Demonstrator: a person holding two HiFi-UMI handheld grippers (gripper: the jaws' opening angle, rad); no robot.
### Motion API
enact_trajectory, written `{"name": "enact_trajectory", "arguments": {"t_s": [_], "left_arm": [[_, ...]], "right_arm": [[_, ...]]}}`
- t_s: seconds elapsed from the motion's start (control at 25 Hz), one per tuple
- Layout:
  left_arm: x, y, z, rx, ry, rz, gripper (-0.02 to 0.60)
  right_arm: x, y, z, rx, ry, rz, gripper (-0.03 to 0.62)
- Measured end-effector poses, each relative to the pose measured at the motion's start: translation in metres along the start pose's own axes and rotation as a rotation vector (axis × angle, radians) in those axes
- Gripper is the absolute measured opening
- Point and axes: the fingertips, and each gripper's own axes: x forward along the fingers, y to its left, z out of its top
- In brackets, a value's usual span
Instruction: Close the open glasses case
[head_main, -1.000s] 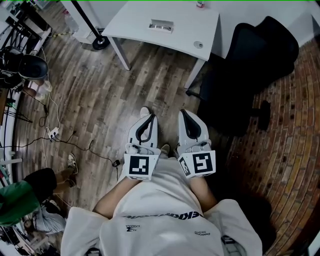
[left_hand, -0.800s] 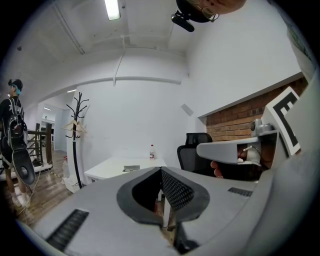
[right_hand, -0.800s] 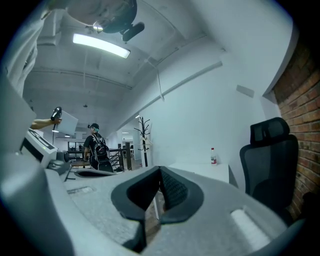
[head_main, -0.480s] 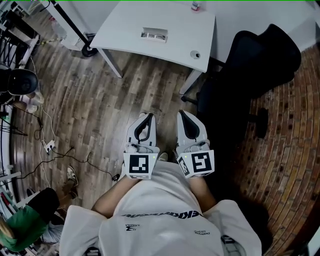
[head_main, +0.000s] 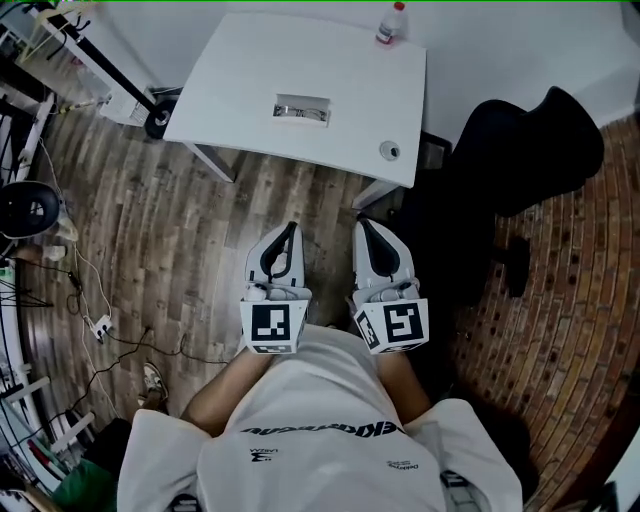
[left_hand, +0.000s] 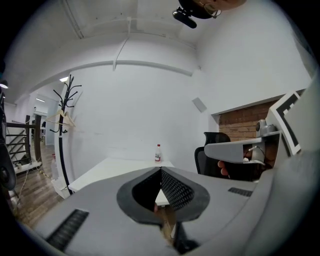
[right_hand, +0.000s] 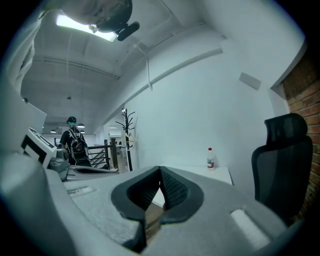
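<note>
the glasses case (head_main: 301, 108) lay open on the worktop (head_main: 230, 90), upper middle of frame, long axis left-right, well apart from both closed, empty jaws; the left gripper (head_main: 290, 230) looked nearer in line than the right gripper (head_main: 363, 226)

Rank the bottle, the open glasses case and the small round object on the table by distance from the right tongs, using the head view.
1. Small round object, near the table's near right edge.
2. Open glasses case, mid-table, further left.
3. Bottle, far right corner.
</note>
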Motion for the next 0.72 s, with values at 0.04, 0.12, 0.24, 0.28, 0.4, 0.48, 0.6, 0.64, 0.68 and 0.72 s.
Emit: {"name": "enact_trajectory", "arguments": {"t_s": [0.04, 0.12, 0.24, 0.28, 0.4, 0.48, 0.6, 0.64, 0.68, 0.72], "left_arm": [[0.01, 0.007, 0.004, 0.002, 0.001, -0.01, -0.002], [0.027, 0.021, 0.009, 0.003, 0.005, -0.03, -0.002], [0.052, 0.041, 0.015, -0.002, 0.01, -0.064, -0.002], [0.06, 0.048, 0.017, -0.002, 0.012, -0.076, -0.002], [0.082, 0.067, 0.021, 0.001, 0.019, -0.103, -0.002], [0.095, 0.078, 0.022, -0.001, 0.025, -0.118, -0.002], [0.111, 0.093, 0.027, -0.004, 0.023, -0.136, -0.002], [0.116, 0.096, 0.028, -0.004, 0.021, -0.141, -0.002], [0.121, 0.098, 0.03, -0.007, 0.022, -0.148, -0.002], [0.125, 0.1, 0.031, -0.01, 0.023, -0.153, -0.002]], "right_arm": [[0.012, -0.002, 0.001, 0.003, 0.005, -0.009, 0.002], [0.034, -0.003, 0.004, 0.004, 0.012, -0.023, 0.002], [0.066, -0.002, 0.009, 0.003, 0.016, -0.044, 0.002], [0.077, -0.002, 0.01, 0.004, 0.019, -0.052, 0.002], [0.106, -0.004, 0.012, 0.007, 0.029, -0.075, 0.002], [0.122, -0.006, 0.013, 0.013, 0.035, -0.092, 0.002], [0.141, -0.009, 0.013, 0.023, 0.045, -0.114, 0.002], [0.147, -0.01, 0.014, 0.021, 0.048, -0.12, 0.002], [0.153, -0.011, 0.015, 0.019, 0.051, -0.126, 0.002], [0.158, -0.011, 0.015, 0.017, 0.054, -0.13, 0.002]]}}
